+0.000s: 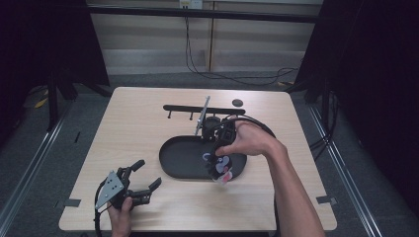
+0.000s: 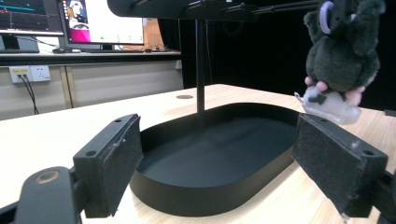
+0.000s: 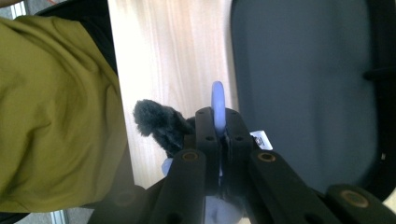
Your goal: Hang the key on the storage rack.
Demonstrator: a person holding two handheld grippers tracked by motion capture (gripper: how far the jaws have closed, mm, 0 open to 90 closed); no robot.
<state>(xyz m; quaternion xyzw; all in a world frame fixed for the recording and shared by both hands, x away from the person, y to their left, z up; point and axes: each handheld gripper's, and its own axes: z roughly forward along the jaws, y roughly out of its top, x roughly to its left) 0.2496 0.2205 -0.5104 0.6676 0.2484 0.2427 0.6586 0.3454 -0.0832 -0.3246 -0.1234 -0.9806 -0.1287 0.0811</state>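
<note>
Right tongs [image 3: 219, 140] clamp plush toy [image 1: 221, 167] above tray rim [image 1: 165, 165]; left tongs [image 1: 143, 181] released.

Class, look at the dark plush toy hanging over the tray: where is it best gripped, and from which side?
By the pale blue ring at its top, coming from above. The right gripper is shut on that ring, and the plush toy hangs upright below it over the black tray. The ring is thin and firm; the furry body is soft.

High overview, 2 close claw views
</note>
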